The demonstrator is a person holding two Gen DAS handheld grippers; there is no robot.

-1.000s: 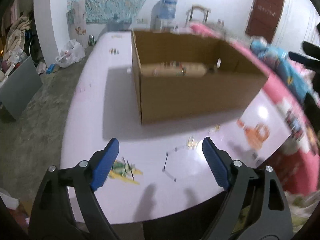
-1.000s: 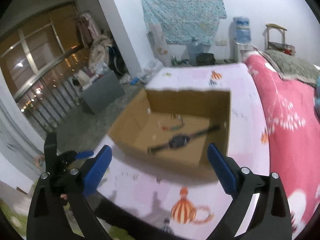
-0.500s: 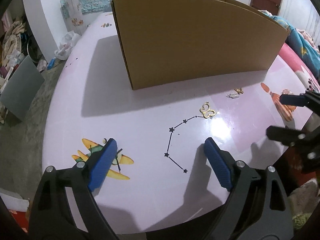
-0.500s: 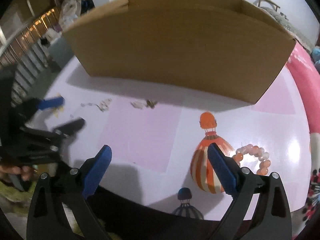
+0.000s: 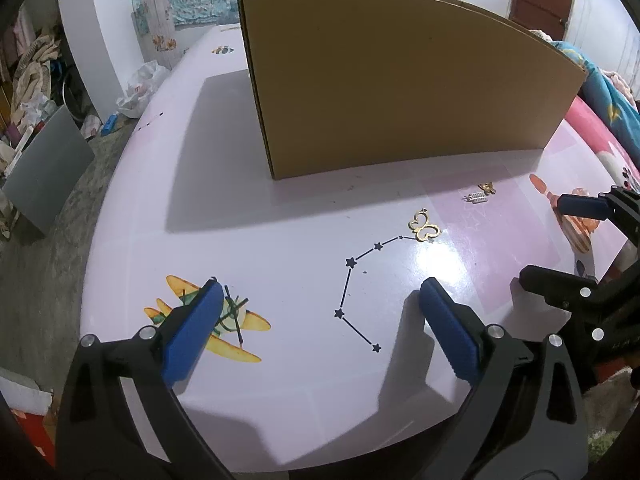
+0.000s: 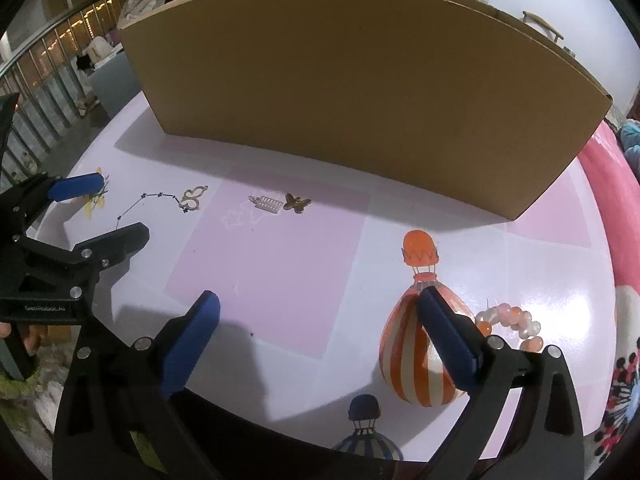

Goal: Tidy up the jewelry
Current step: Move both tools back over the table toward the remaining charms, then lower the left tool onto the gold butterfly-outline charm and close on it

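Left claw [image 5: 316, 312] has just been opening; spread, nothing between. Right claw [image 6: 318, 326] spread, empty. Gold butterfly pendant [image 5: 424, 229] lies on surface [image 5: 240, 208].

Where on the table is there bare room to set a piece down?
Free: the table left of the cardboard box; also the pink patch below the small charms. Crowded: around the gold butterfly pendant and bead bracelet.

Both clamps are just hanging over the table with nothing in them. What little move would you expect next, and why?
Probably the left gripper, whose jaws have just been opening and hold nothing, eases forward and down toward the gold butterfly outline charm. That charm lies loose on the table just ahead of it, outside the cardboard box. The right gripper, open too, sits close beside the bead bracelet.
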